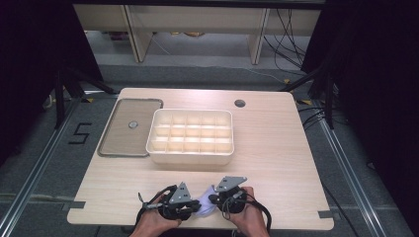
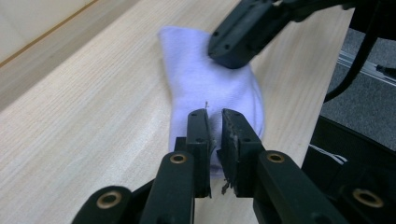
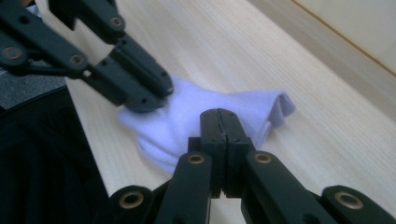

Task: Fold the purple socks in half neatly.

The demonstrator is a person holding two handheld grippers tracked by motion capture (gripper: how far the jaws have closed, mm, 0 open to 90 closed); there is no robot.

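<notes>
The pale wood-grain laminate table (image 1: pixel 276 143) is your work surface, smooth and flat, with a small round cable hole near its far edge. At its middle stands the cream plastic organiser box (image 1: pixel 190 137), rigid, divided by thin walls into a grid of small square compartments, all of which look empty from the high view. Just beside it, on your left, lies a flat brown rectangular lid with a grey rim (image 1: pixel 129 127), with a small round disc at its centre.

At the near edge, between your two hands, lies the small pale lilac knitted sock (image 2: pixel 201 79), bunched flat on the wood. Judge it light, soft and limp: it will sag and fold wherever unsupported, and cannot break. Its knit gives good friction, so a pinch on a doubled fold or on the cuff edge should hold better than a single layer.

Your black two-jaw left gripper (image 2: pixel 214 122) has its jaws drawn nearly together with a fold of the sock pinched between them at the sock's near end. Your black two-jaw right gripper (image 3: pixel 226 122) has its jaws fully together; they lie over the sock's middle, but you cannot tell whether any fabric is caught between them. In the left gripper view its tip presses on the sock's far part.
</notes>
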